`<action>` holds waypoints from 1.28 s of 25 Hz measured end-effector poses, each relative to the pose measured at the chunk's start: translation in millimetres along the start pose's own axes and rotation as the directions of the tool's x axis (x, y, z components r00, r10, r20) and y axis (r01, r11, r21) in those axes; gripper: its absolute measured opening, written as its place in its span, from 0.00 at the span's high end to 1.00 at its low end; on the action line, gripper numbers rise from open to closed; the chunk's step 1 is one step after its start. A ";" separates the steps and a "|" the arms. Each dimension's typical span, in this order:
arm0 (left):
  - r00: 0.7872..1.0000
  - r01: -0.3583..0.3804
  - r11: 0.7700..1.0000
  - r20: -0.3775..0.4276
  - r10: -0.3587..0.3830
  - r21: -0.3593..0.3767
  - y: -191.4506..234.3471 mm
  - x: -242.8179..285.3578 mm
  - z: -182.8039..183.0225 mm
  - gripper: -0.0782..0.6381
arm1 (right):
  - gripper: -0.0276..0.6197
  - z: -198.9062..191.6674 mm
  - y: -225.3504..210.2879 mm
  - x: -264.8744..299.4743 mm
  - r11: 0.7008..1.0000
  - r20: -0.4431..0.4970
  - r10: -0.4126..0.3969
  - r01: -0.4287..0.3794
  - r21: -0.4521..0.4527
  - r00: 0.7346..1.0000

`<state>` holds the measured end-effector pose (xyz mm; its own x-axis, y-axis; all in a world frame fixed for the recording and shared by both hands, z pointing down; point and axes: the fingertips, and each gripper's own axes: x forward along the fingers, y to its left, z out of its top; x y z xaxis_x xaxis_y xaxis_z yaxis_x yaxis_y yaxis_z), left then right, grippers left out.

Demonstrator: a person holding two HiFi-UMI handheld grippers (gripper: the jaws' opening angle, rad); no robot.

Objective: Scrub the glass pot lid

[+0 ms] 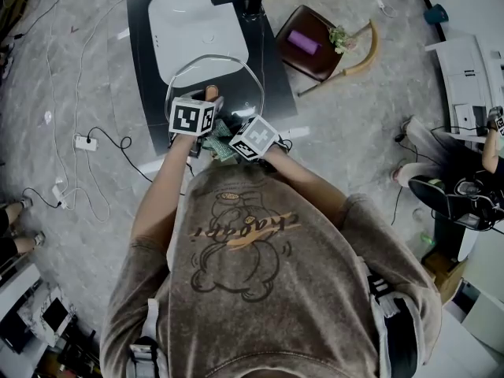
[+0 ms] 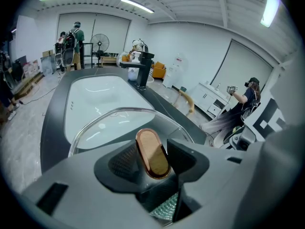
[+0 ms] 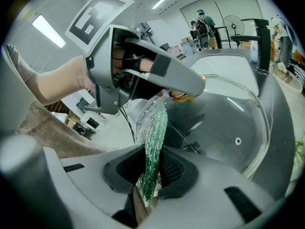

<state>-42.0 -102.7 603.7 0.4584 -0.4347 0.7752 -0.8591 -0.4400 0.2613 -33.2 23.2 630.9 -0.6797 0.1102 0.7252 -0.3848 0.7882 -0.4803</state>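
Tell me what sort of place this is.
Probably a lab or test studio, not a home kitchen: a lone sink unit on open floor, loose cables and a power strip, other people nearby.

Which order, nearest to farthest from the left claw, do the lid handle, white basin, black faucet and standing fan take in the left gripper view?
1. Lid handle, gripped in the left claw.
2. White basin, just beyond, centre-left.
3. Black faucet, at the basin's far right.
4. Standing fan, far back, left.
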 end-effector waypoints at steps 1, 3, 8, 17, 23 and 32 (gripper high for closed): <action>1.000 0.001 1.000 0.000 -0.001 0.000 0.2 -0.2 0.0 0.60 | 0.84 -1.9 -1.4 -1.8 1.000 0.001 -0.001 0.001 0.006 1.000; 1.000 0.002 1.000 -0.001 -0.002 -0.002 0.6 0.2 -0.2 0.60 | 0.84 -5.8 -5.4 -5.6 1.000 0.002 -0.009 0.009 0.012 1.000; 1.000 0.002 1.000 0.000 -0.002 -0.006 0.6 1.0 0.3 0.60 | 0.84 -14.6 -18.5 -19.8 0.999 0.005 -0.037 0.036 0.033 0.999; 1.000 0.007 1.000 -0.005 -0.007 -0.005 -0.3 0.5 -0.5 0.60 | 0.83 -30.3 -50.9 -47.8 0.994 0.008 -0.088 0.087 0.068 0.996; 1.000 0.010 1.000 -0.004 -0.010 -0.006 0.7 1.5 -0.1 0.60 | 0.83 -36.1 -78.4 -66.1 0.989 -0.015 -0.126 0.127 0.070 0.992; 1.000 0.013 1.000 -0.006 -0.013 -0.010 -0.6 -0.1 -1.5 0.60 | 0.83 -31.1 -127.7 -95.6 0.970 0.002 -0.206 0.203 0.137 0.979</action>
<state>-41.8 -101.3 604.2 0.4680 -0.4244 0.7752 -0.8554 -0.4379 0.2767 100.3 -69.1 638.2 -0.5876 -0.0557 0.8072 -0.5966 0.7038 -0.3856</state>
